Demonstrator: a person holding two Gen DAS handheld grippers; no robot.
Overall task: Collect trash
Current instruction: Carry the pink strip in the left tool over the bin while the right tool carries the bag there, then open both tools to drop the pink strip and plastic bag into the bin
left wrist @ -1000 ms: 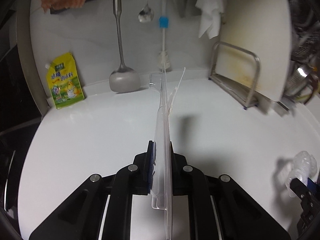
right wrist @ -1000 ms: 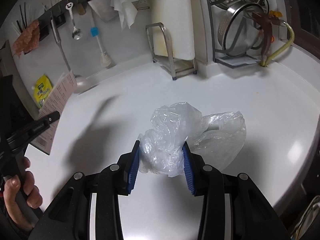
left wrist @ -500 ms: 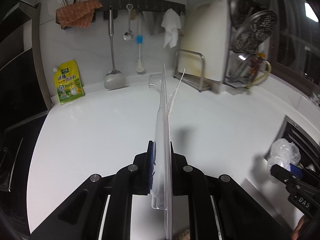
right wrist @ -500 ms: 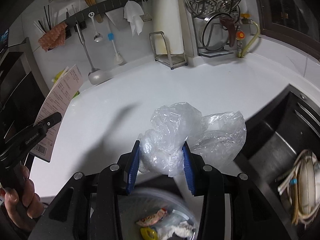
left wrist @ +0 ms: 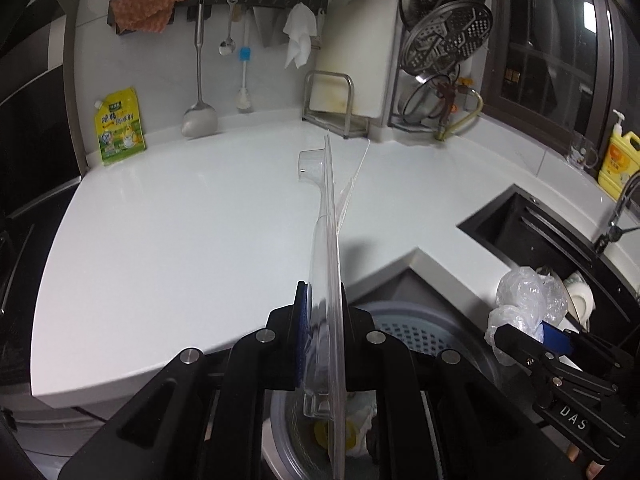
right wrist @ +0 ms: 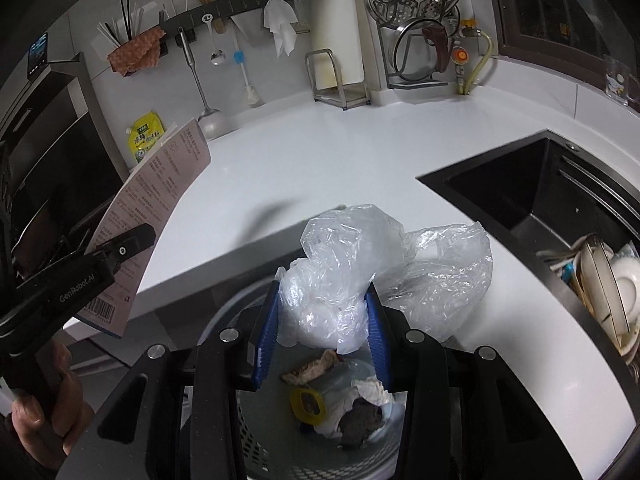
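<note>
My left gripper (left wrist: 323, 300) is shut on a flat blister package (left wrist: 330, 240), clear plastic with a printed card back, seen edge-on; its card (right wrist: 152, 208) shows in the right wrist view. My right gripper (right wrist: 322, 304) is shut on a crumpled clear plastic bag (right wrist: 360, 272), which also shows in the left wrist view (left wrist: 524, 292). Both grippers hang over a grey perforated trash bin (right wrist: 224, 440) below the counter's edge, with trash inside (right wrist: 344, 400); its rim shows in the left wrist view (left wrist: 420, 332).
The white counter (left wrist: 180, 240) lies ahead. A black sink (right wrist: 540, 200) with dishes (right wrist: 608, 288) is to the right. A yellow pouch (left wrist: 119, 126), hanging utensils (left wrist: 198, 80), a cutting board rack (left wrist: 336, 100) and a yellow soap bottle (left wrist: 618, 158) line the back.
Both grippers have drawn back from over the counter with their loads still held. They now hang above the trash bin, which has come fully into view.
</note>
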